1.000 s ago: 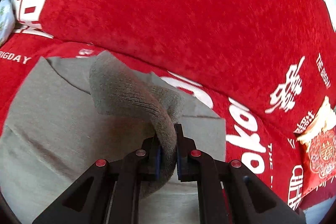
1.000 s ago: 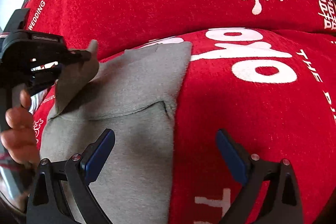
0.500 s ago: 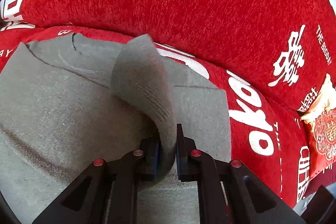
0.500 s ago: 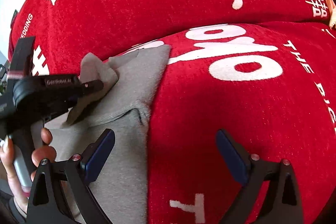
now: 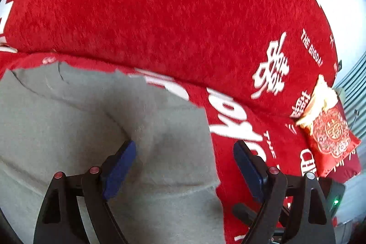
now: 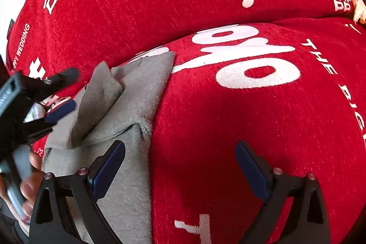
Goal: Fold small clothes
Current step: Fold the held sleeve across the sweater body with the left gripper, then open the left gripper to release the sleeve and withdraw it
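Spreading wide, my left gripper point(image 5: 184, 166) has just released the soft grey knit garment's sleeve point(image 6: 98, 104), which now lies across its body near the red printed sofa cover's point(image 5: 160, 15) back edge. My right gripper point(image 6: 180, 172) hovers agape, empty; that sleeve fold looks done.

The left gripper point(image 5: 184, 166) points steeply downward with its two black fingers point(image 5: 119, 166) spread wide; its jaws have just been opening, and nothing is pinched between the blue pads. From the right wrist view the same gripper shows at the left edge, blurred, carried by a hand point(image 6: 25, 189) whose fingertips wrap the handle. The right gripper point(image 6: 180, 169) also tilts well downward, its jaws standing wide apart, the blue pads on its fingers point(image 6: 107, 172) gripping nothing.
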`<state>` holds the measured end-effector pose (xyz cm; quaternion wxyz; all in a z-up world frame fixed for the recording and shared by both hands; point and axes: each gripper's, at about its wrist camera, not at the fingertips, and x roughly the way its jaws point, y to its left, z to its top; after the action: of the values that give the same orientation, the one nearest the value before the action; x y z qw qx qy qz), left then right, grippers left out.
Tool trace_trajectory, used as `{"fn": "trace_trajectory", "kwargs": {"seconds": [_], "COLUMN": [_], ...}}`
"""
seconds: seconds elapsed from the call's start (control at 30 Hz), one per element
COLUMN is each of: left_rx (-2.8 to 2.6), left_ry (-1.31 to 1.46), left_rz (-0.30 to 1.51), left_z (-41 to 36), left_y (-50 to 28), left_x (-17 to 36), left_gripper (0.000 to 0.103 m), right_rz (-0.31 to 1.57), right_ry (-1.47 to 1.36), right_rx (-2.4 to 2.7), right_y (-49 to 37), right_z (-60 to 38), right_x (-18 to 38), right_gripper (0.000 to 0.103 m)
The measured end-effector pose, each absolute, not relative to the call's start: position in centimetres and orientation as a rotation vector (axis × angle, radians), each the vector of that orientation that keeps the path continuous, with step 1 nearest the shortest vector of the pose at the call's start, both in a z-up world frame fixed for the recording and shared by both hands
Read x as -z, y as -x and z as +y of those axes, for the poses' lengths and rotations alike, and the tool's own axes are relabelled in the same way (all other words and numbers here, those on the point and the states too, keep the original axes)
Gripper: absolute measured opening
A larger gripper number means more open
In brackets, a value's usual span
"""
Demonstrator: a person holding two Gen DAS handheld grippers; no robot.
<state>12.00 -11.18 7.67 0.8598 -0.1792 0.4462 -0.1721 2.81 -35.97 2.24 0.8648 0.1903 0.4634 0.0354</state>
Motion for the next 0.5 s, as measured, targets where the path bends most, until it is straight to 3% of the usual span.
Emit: {"fn": "trace_trajectory", "kwargs": {"seconds": [0.23,0.33,0.5], "left_rx": [0.179,0.259,0.519], "left_ry": [0.579,0.59,0.522], "left_rz": [1.06,1.128,1.155], "left_z": [-5.4,-7.5,-13.2], "left_y": [-14.8,-15.6,-14.1], "left_x": [-4.0,-2.5,-4.8], "left_gripper": [0.088,0.088,0.088], "right_rz": [0.974,0.977,0.978], "right_ry": [-0.412,-0.405,-0.403], "right_rx": [-0.069,-0.074,-0.064], "right_y": [-2.8,-3.0,-3.0], "right_z": [-36.1,-35.8,-36.0], "right_x": [-2.0,-2.0,-1.9], "right_gripper": [0.098,0.098,0.098]}}
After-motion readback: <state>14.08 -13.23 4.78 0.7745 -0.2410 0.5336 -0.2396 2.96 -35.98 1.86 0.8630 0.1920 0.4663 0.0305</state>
